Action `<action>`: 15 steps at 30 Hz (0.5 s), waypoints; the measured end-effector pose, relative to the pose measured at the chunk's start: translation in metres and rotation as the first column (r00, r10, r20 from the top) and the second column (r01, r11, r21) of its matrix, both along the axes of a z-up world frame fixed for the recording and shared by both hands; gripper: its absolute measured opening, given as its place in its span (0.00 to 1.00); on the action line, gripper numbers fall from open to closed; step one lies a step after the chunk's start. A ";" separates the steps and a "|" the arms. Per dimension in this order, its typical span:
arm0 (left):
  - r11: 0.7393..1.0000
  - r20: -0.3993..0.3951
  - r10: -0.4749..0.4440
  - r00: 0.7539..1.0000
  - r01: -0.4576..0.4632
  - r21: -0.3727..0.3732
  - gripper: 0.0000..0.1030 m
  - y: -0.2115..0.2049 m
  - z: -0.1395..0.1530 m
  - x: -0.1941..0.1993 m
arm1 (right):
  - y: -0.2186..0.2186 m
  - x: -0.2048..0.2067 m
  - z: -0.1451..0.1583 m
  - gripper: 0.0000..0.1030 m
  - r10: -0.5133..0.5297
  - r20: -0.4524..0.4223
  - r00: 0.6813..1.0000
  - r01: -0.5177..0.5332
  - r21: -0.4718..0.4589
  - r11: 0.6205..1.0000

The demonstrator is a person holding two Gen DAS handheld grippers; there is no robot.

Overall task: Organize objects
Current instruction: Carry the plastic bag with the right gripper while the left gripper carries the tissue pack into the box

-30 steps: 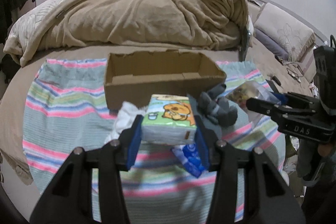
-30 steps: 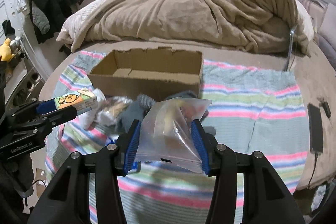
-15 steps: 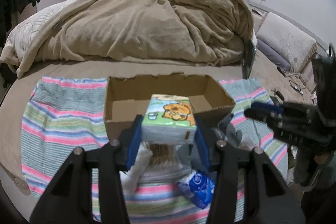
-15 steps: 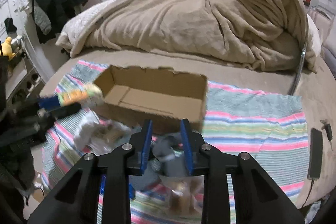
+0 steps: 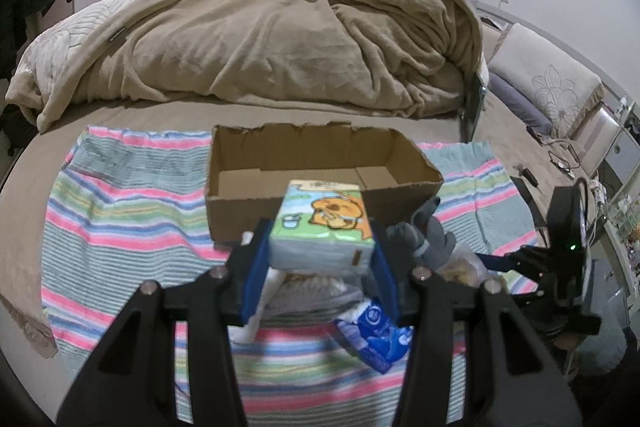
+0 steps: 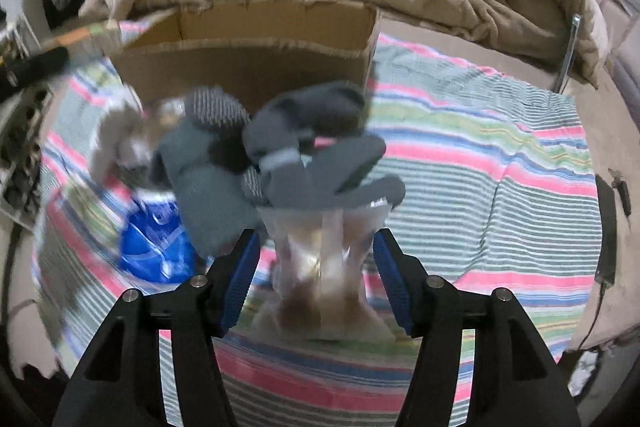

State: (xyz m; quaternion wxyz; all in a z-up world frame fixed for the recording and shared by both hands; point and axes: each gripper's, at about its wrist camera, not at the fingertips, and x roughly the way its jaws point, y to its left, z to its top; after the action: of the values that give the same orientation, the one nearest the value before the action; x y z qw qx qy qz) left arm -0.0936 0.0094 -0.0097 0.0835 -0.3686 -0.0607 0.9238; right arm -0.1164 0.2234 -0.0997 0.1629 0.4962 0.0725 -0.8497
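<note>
My left gripper (image 5: 322, 263) is shut on a tissue pack (image 5: 323, 223) printed with an orange cartoon, held above the bed just in front of the open cardboard box (image 5: 256, 159). My right gripper (image 6: 318, 275) is open, its fingers either side of a clear plastic bag (image 6: 324, 267) of snacks that lies on the striped cloth. Grey socks (image 6: 312, 155) lie piled just beyond the bag, in front of the box (image 6: 248, 63). A blue packet (image 6: 154, 243) lies to the left of the socks.
A striped cloth (image 5: 120, 211) covers the bed under the box and objects. A bunched tan blanket (image 5: 260, 39) fills the far side. A white cloth (image 5: 256, 323) and blue packet (image 5: 380, 335) lie below my left gripper. A dark phone (image 6: 606, 227) lies at right.
My left gripper has lifted the tissue pack and carried it toward the box. My right gripper let go of the plastic bag, shut briefly, then dropped low and opened around the bag.
</note>
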 end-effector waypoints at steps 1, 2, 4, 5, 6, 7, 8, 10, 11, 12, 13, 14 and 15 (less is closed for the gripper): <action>1.000 -0.002 0.001 1.000 -0.001 -0.001 0.47 0.000 0.000 0.002 | 0.002 0.000 0.000 0.47 -0.002 0.000 1.000 0.002 -0.010 1.000; 1.000 -0.004 0.001 1.000 -0.001 -0.002 0.47 0.000 0.001 0.003 | 0.004 0.001 0.003 0.43 -0.003 -0.006 1.000 0.003 -0.026 1.000; 1.000 -0.012 0.001 1.000 -0.001 -0.002 0.47 -0.001 0.004 0.004 | 0.007 0.002 0.012 0.42 -0.004 -0.027 1.000 0.003 -0.047 0.999; 1.000 -0.018 0.000 1.000 0.000 -0.003 0.47 -0.001 0.006 0.005 | 0.008 0.002 0.018 0.42 -0.005 -0.040 0.999 0.002 -0.062 0.998; 1.000 -0.025 0.000 1.000 0.000 -0.005 0.47 -0.001 0.007 0.004 | 0.009 0.002 0.024 0.42 -0.006 -0.054 0.999 0.001 -0.077 0.997; 1.000 -0.030 -0.001 1.000 0.001 -0.006 0.47 0.000 0.008 0.004 | 0.009 0.000 0.031 0.42 -0.006 -0.067 0.998 0.000 -0.086 0.996; 1.000 -0.036 -0.002 0.999 0.002 -0.007 0.47 0.000 0.010 0.003 | 0.009 -0.001 0.038 0.42 -0.005 -0.084 0.996 -0.003 -0.093 0.996; 1.000 -0.047 -0.006 0.999 0.006 -0.009 0.47 0.000 0.013 -0.001 | 0.008 -0.005 0.053 0.42 -0.001 -0.116 0.993 -0.012 -0.113 0.993; 1.000 -0.050 -0.007 0.999 0.007 -0.010 0.47 0.001 0.014 -0.003 | 0.007 -0.007 0.057 0.42 0.001 -0.127 0.992 -0.016 -0.121 0.992; 1.000 -0.057 -0.010 0.998 0.010 -0.012 0.47 0.001 0.016 -0.005 | 0.006 -0.011 0.062 0.42 0.005 -0.139 0.990 -0.023 -0.129 0.991; 1.000 -0.064 -0.012 0.998 0.012 -0.015 0.47 0.002 0.017 -0.008 | 0.005 -0.016 0.067 0.42 0.007 -0.153 0.988 -0.029 -0.137 0.990; 1.000 -0.068 -0.013 0.998 0.012 -0.016 0.47 0.002 0.018 -0.010 | 0.003 -0.020 0.072 0.42 0.007 -0.162 0.987 -0.030 -0.141 0.990; 1.000 -0.076 -0.012 0.997 0.011 -0.019 0.47 0.002 0.019 -0.014 | 0.001 -0.025 0.076 0.42 0.007 -0.175 0.985 -0.032 -0.144 0.989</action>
State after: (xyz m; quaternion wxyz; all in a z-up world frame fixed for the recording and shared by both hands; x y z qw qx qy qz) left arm -0.1077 0.0113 0.0092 0.0878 -0.3341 -0.0469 0.9373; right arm -0.1412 0.2248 -0.0239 0.2003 0.4060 0.0287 -0.8912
